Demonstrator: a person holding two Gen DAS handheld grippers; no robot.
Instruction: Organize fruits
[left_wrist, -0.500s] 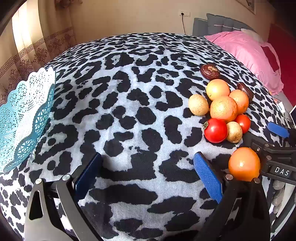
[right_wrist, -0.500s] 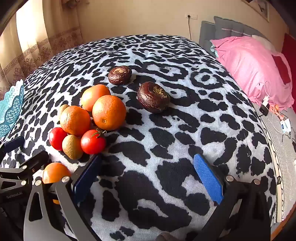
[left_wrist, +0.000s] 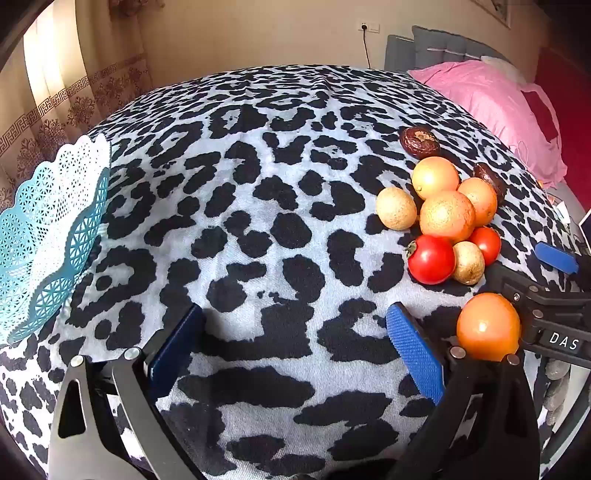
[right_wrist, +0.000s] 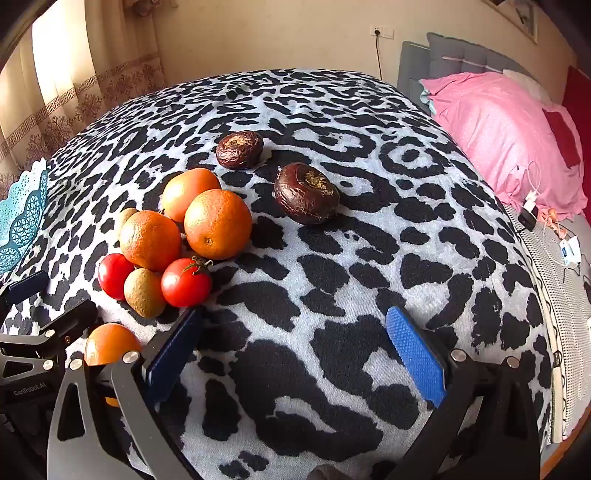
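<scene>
A pile of fruit lies on the leopard-print cloth: oranges (right_wrist: 218, 223), two tomatoes (right_wrist: 186, 282), brown kiwi-like fruits (right_wrist: 144, 293) and two dark brown fruits (right_wrist: 306, 194). A lone orange (left_wrist: 487, 326) sits nearest me, just right of my left gripper's right finger and against the right gripper's fingers (left_wrist: 517, 291). My left gripper (left_wrist: 295, 347) is open over bare cloth, left of the pile (left_wrist: 443, 218). My right gripper (right_wrist: 295, 350) is open too, with nothing between its pads, right of the pile. Its left finger hides part of the lone orange (right_wrist: 110, 343).
A teal lace-pattern basket (left_wrist: 48, 236) stands at the cloth's left edge, far from the fruit. A pink pillow (right_wrist: 498, 133) and a grey headboard lie at the back right. Cables and a charger (right_wrist: 530, 212) sit off the right edge.
</scene>
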